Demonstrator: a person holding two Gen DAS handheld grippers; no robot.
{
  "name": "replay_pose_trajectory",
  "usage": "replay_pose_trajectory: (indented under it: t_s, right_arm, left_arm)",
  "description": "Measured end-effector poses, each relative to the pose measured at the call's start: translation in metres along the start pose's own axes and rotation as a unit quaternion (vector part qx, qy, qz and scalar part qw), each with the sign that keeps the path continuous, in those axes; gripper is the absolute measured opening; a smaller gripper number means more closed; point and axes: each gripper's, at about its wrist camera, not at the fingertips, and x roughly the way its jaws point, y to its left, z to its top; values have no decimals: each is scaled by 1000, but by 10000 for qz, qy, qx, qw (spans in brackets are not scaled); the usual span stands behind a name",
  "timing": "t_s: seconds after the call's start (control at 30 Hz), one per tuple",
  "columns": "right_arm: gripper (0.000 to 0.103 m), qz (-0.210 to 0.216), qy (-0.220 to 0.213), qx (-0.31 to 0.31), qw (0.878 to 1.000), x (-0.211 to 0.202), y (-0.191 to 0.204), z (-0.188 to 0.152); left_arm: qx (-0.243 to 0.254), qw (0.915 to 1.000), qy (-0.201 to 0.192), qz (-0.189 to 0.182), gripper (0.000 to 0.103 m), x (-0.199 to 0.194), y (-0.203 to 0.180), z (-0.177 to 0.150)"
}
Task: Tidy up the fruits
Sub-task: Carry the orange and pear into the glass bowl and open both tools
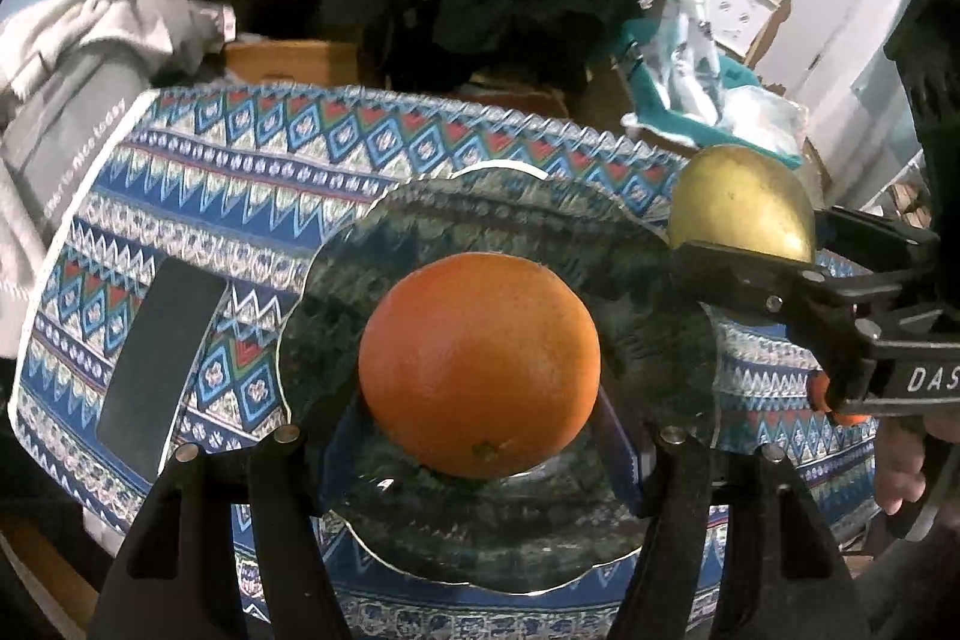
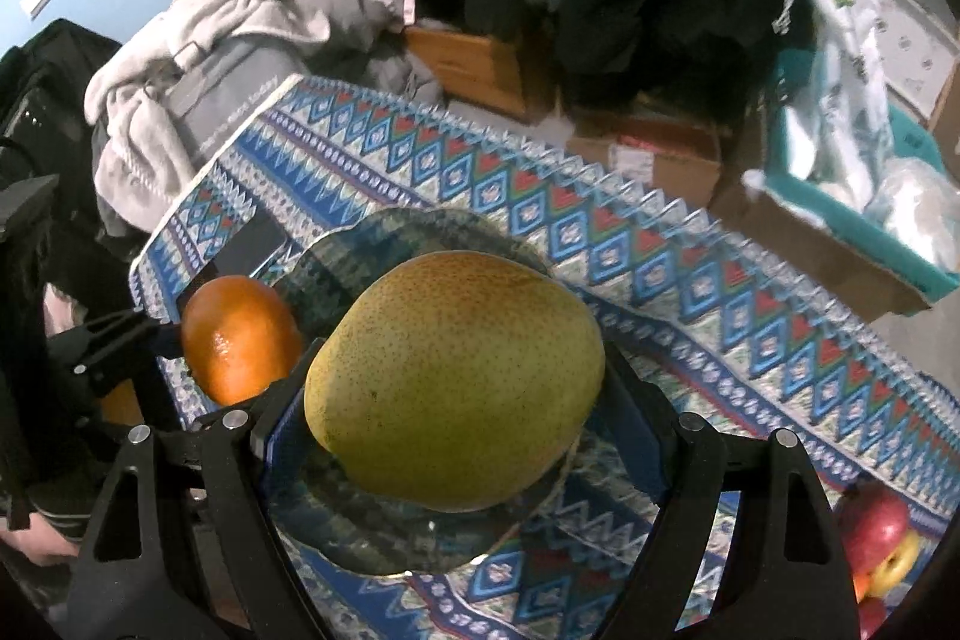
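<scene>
Now the right gripper (image 2: 456, 436) fingers grasp the pear (image 2: 454, 379), long axis crosswise between them; the left gripper (image 1: 480, 436) fingers grasp the orange (image 1: 480, 364) above the glass plate (image 1: 672, 316).

red apple (image 2: 873, 523) cut off at the frame edge, printed lettering (image 1: 84, 157) on grey fabric, perhaps unreadable

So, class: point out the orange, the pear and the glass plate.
orange (image 1: 480, 364): left wrist view, middle of peel.
pear (image 2: 454, 381): right wrist view, middle of skin.
plate (image 1: 480, 202): left wrist view, far rim.
</scene>
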Motion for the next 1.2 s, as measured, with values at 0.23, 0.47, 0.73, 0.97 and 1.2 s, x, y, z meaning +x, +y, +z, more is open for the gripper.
replay_pose_trajectory:
  t_s: [0.23, 0.47, 0.73, 0.97, 1.2]
  right_arm:
    - [83, 75, 327, -26, 9994, 26, 7, -7]
    - [83, 8, 623, -107, 9980, 49, 10, -19]
    - [84, -110, 883, -129, 9959, 63, 9, -28]
    - [84, -239, 1019, -259, 9942, 72, 14, -36]
    - [85, -247, 1015, -275, 9941, 73, 14, -36]
  left_arm:
    - [-92, 9991, 414, 81, 69, 27, 10, -13]
    - [-183, 9974, 693, 109, 69, 42, 15, -21]
    - [-29, 9950, 971, 251, 69, 60, 14, -31]
    - [-20, 9938, 1054, 351, 69, 68, 19, -35]
    - [105, 9935, 1010, 515, 71, 67, 11, -34]
